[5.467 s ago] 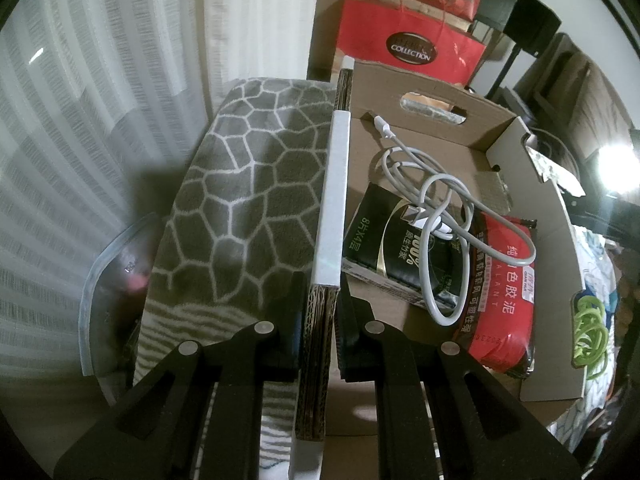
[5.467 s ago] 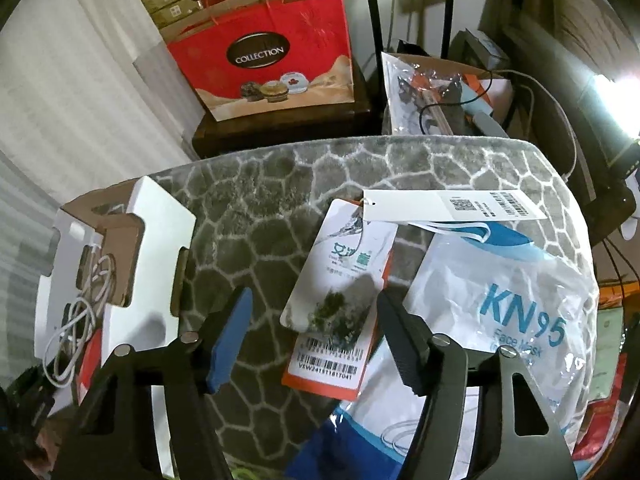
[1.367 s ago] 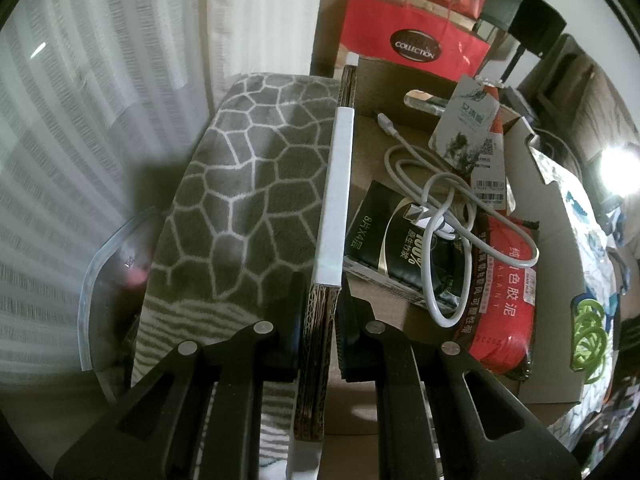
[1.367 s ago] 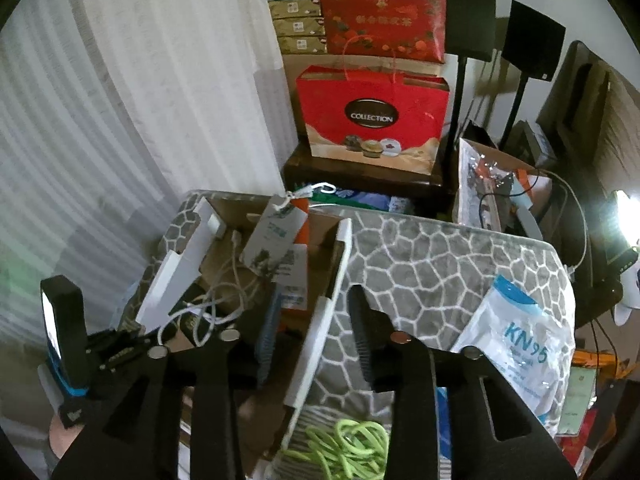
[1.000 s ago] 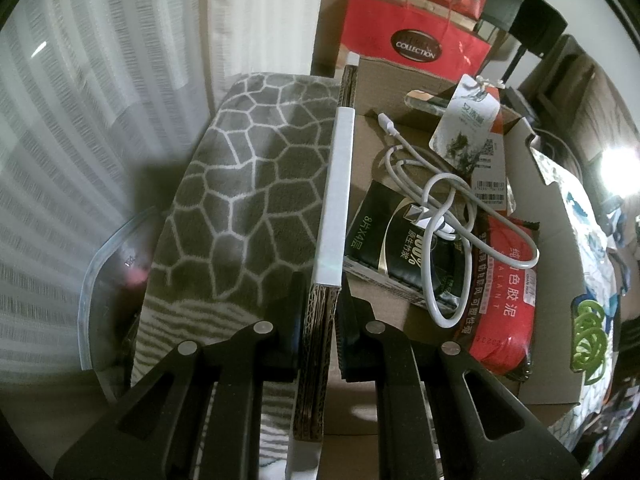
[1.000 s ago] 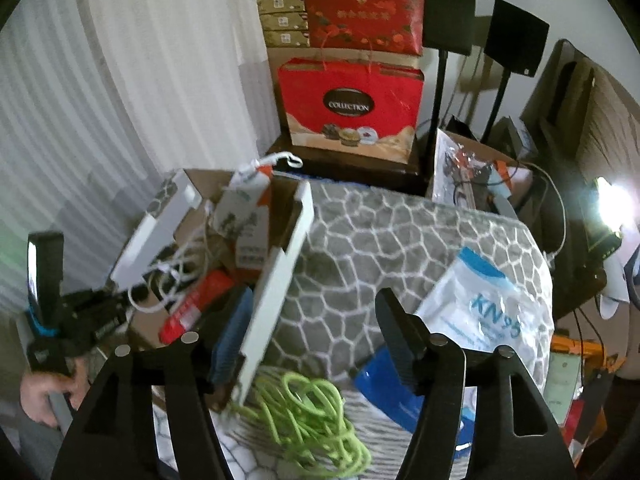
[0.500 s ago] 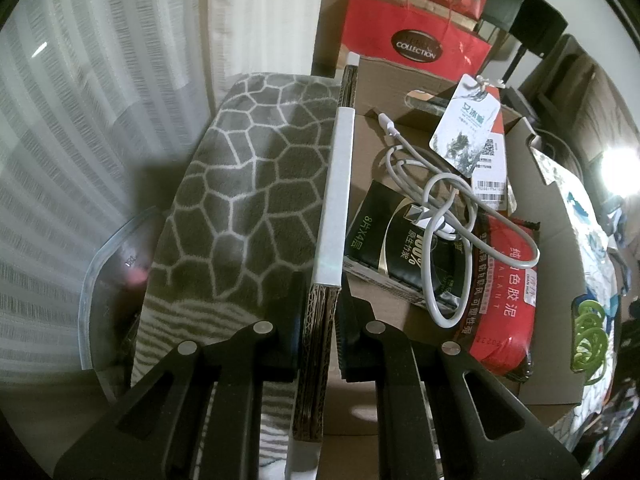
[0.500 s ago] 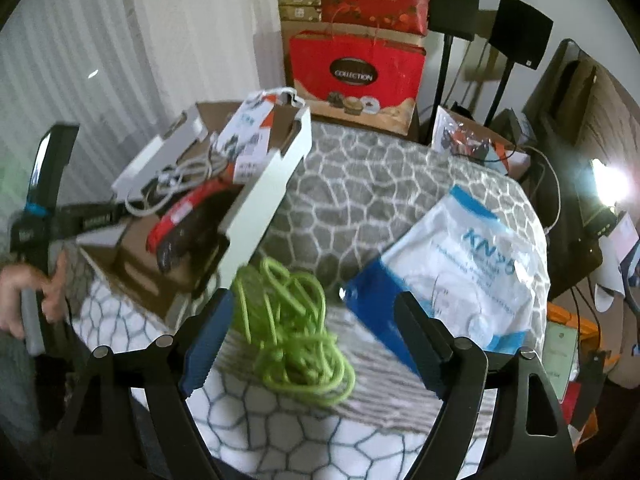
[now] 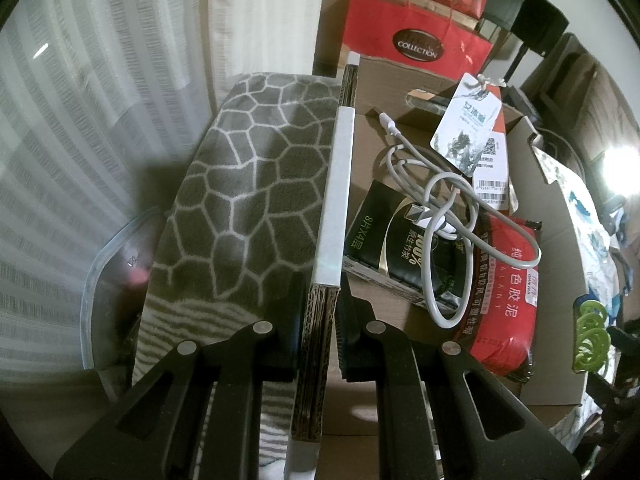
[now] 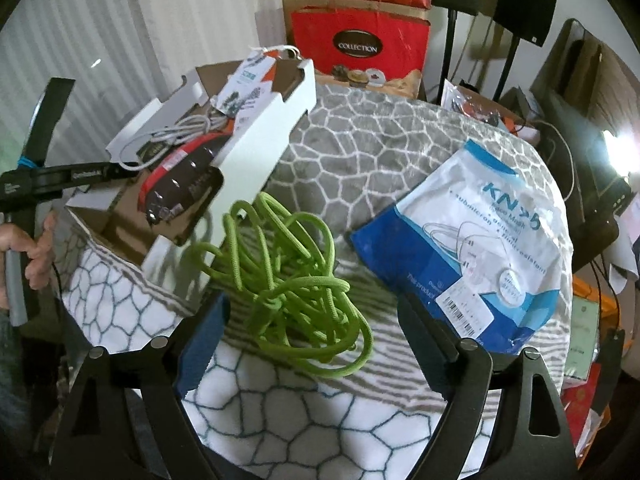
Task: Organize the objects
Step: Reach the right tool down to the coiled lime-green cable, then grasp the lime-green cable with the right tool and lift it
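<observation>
The cardboard box wall is clamped by the left gripper; the right gripper, jaws opening and empty, is best centred over the green cord bundle.

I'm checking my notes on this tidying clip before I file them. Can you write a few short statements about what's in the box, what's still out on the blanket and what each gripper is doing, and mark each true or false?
1. The left gripper is shut on the cardboard box wall. True.
2. The green cord lies inside the box. False: it lies on the blanket, beside the box.
3. The white cable lies in the box on top of the black packet and the red packet. True.
4. The right gripper grips the KN95 mask pack. False: its jaws are opening, with the green cord between them, not gripped.
</observation>
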Available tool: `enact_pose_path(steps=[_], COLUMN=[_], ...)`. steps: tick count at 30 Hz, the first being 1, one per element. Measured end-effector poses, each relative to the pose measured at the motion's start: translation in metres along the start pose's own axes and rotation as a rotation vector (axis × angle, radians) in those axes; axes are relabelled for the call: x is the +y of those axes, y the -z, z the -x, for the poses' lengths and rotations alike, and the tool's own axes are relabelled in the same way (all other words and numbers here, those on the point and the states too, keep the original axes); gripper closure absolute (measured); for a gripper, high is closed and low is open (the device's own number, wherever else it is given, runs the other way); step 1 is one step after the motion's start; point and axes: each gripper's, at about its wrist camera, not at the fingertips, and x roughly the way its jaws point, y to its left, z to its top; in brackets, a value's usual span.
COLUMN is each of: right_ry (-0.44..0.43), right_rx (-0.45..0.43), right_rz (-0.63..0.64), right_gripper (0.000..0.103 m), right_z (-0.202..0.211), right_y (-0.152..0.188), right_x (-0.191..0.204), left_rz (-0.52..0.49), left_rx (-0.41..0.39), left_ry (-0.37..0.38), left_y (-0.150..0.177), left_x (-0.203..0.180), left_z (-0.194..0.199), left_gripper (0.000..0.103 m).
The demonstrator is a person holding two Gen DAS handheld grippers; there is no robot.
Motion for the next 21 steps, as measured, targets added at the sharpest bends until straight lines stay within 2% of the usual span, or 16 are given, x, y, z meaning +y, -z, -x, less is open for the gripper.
enact_pose_path(steps=[2, 5, 7, 12, 21], right_ry=[-0.001, -0.002, -0.025, -0.028, -0.024], right_rx=[0.004, 0.013, 0.028, 0.029, 0.009], right_rz=[-0.003, -0.002, -0.008, -0.002, -0.007], right_gripper=[0.016, 0.025, 0.039, 0.055, 0.069], right_z=[-0.004, -0.008, -0.011, -0.010, 0.001], right_y=[0.002, 0.004, 0.004, 0.004, -0.001], right_x=[-0.001, -0.001, -0.002, 0.001, -0.001], left_rz=[0.001, 0.001, 0.000, 0.001, 0.000], left_rx=[0.000, 0.000, 0.000, 0.000, 0.000], left_ry=[0.001, 0.000, 0.000, 0.001, 0.001], left_y=[0.000, 0.000, 0.000, 0.000, 0.000], left_x=[0.000, 0.000, -0.001, -0.001, 0.000], left_z=[0.000, 0.000, 0.000, 0.000, 0.000], left_gripper=[0.090, 0.090, 0.090, 0.090, 0.090])
